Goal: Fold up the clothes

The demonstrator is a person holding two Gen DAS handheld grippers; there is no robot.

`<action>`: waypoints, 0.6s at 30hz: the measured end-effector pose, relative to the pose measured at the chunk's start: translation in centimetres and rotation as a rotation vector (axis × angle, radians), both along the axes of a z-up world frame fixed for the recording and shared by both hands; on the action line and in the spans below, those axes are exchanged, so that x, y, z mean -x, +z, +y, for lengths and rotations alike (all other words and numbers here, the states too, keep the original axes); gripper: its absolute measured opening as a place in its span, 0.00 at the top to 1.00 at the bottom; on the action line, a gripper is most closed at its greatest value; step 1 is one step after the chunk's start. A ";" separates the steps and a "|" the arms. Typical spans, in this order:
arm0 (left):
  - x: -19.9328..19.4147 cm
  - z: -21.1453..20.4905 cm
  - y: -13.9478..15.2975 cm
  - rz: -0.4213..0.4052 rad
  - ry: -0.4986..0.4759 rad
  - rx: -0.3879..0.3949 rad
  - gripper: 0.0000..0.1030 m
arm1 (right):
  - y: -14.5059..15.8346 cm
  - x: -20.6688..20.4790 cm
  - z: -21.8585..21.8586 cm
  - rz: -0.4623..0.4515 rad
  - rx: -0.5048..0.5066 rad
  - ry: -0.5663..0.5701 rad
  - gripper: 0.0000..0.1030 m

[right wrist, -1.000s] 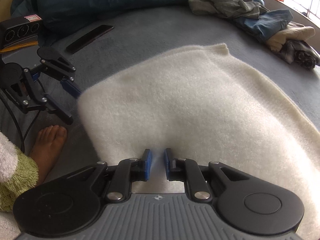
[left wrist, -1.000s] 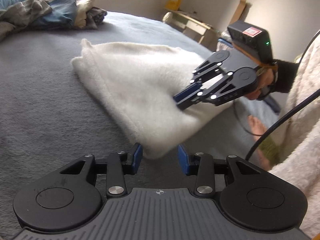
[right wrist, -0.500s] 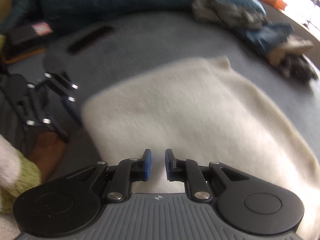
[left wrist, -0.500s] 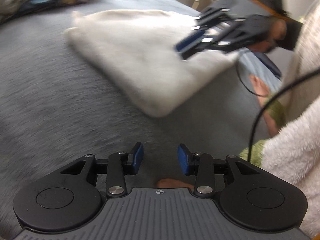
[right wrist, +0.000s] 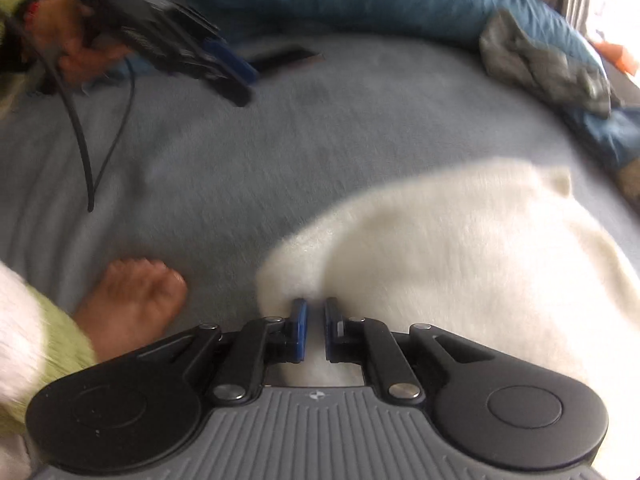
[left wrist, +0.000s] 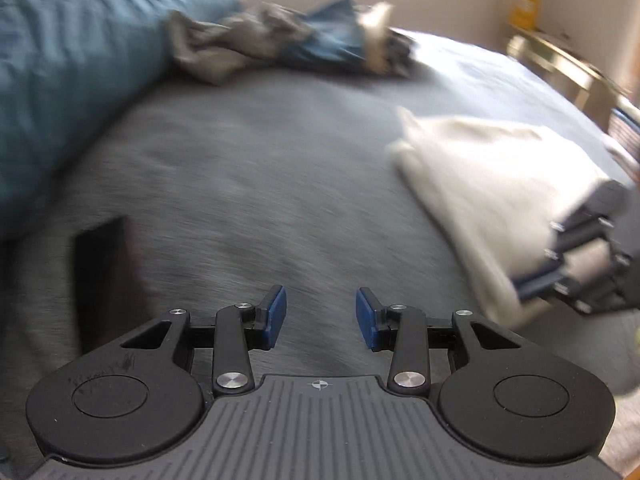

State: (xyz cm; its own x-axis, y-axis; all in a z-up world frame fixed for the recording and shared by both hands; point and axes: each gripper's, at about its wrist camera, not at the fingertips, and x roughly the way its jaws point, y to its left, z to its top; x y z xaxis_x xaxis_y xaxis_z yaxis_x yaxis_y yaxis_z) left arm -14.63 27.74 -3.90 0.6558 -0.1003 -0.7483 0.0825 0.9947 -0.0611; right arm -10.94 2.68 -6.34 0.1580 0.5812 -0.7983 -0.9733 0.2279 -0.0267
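Observation:
A fluffy white garment (left wrist: 492, 168) lies folded on the grey bed (left wrist: 260, 184). In the right wrist view it (right wrist: 460, 248) fills the lower right. My right gripper (right wrist: 315, 312) is closing on its near left edge, with white cloth pinched between the blue pads. The left wrist view shows that gripper (left wrist: 536, 280) at the garment's near corner. My left gripper (left wrist: 320, 304) hangs open over bare bed, nothing between its fingers. The right wrist view shows it (right wrist: 240, 84) raised at the upper left, well apart from the garment.
A pile of crumpled clothes (left wrist: 280, 48) lies at the far side beside a blue duvet (left wrist: 60, 80). A dark flat object (left wrist: 102, 272) rests on the bed at the left. A bare foot (right wrist: 132, 300) and a black cable (right wrist: 80, 140) are near the left.
My left gripper has left the garment's corner, rising and swinging left over bare bed. The right gripper's jaws have narrowed on the garment's edge and it has shifted sideways.

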 end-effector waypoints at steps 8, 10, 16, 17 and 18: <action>-2.5 -0.4 -0.4 -0.046 0.121 0.120 0.63 | -2.6 0.0 1.9 -0.020 -0.048 -0.005 0.92; -3.1 -1.6 -0.7 -0.070 0.103 0.173 0.63 | -1.6 -0.1 1.4 -0.018 -0.068 -0.026 0.92; -4.2 -6.5 -1.2 -0.151 0.011 0.258 0.63 | 1.5 -2.8 -3.5 0.031 -0.166 -0.217 0.92; -4.3 -7.3 -1.4 -0.153 -0.010 0.261 0.63 | 1.6 -3.5 -4.3 0.034 -0.176 -0.267 0.92; -4.3 -8.0 -1.6 -0.154 -0.032 0.263 0.63 | 1.6 -4.1 -5.2 0.036 -0.186 -0.317 0.91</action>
